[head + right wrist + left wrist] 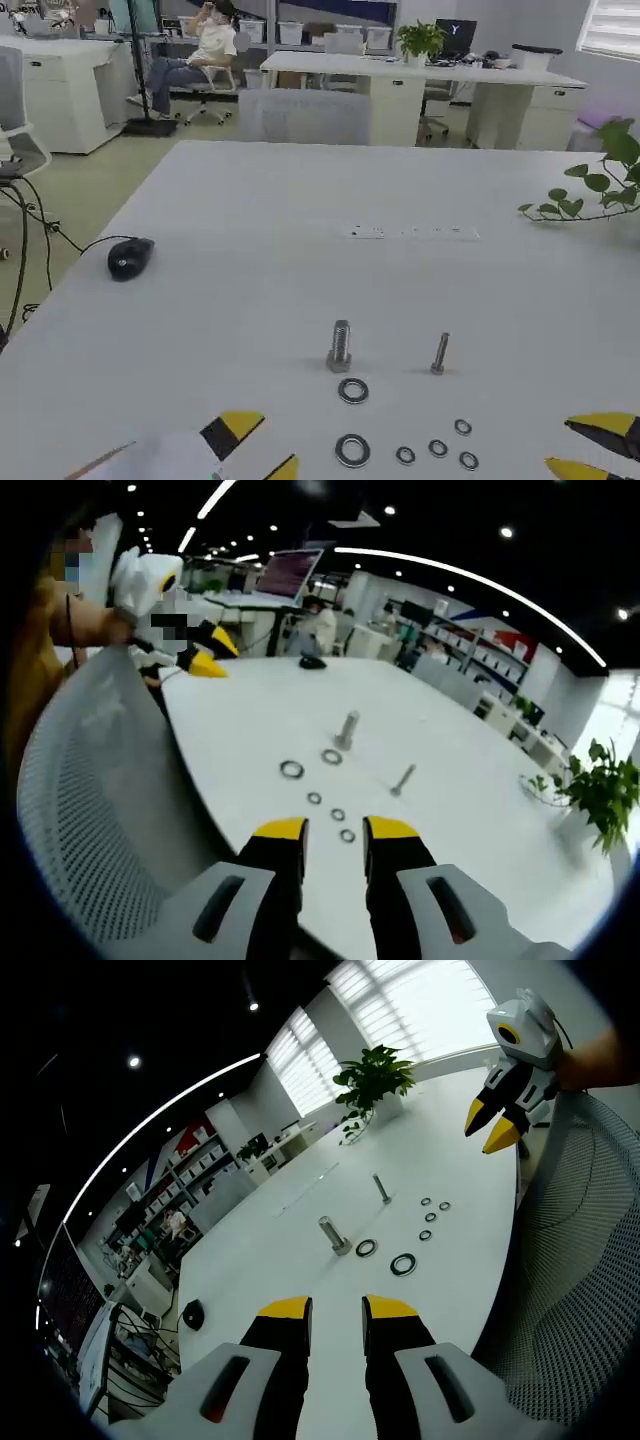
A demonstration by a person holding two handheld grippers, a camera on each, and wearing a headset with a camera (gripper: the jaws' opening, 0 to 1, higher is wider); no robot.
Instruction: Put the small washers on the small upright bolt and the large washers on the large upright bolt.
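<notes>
On the white table (250,220) a large upright bolt (340,345) stands left of a small upright bolt (440,353). Two large washers (352,390) (352,450) lie flat in front of the large bolt. Several small washers (437,448) lie in front of the small bolt. My left gripper (258,447) is at the near edge, left of the washers, open and empty. My right gripper (592,447) is at the near right, open and empty. The left gripper view has its own gripper (337,1310), the large bolt (333,1233) and the small bolt (381,1188). The right gripper view has its own gripper (335,830) short of the small washers (338,814).
A black mouse (130,257) with its cable lies at the table's left. Plant leaves (600,185) reach in from the right edge. A pale strip (412,232) lies mid-table. A mesh chair back (590,1260) stands near the grippers. A person (215,45) sits far behind.
</notes>
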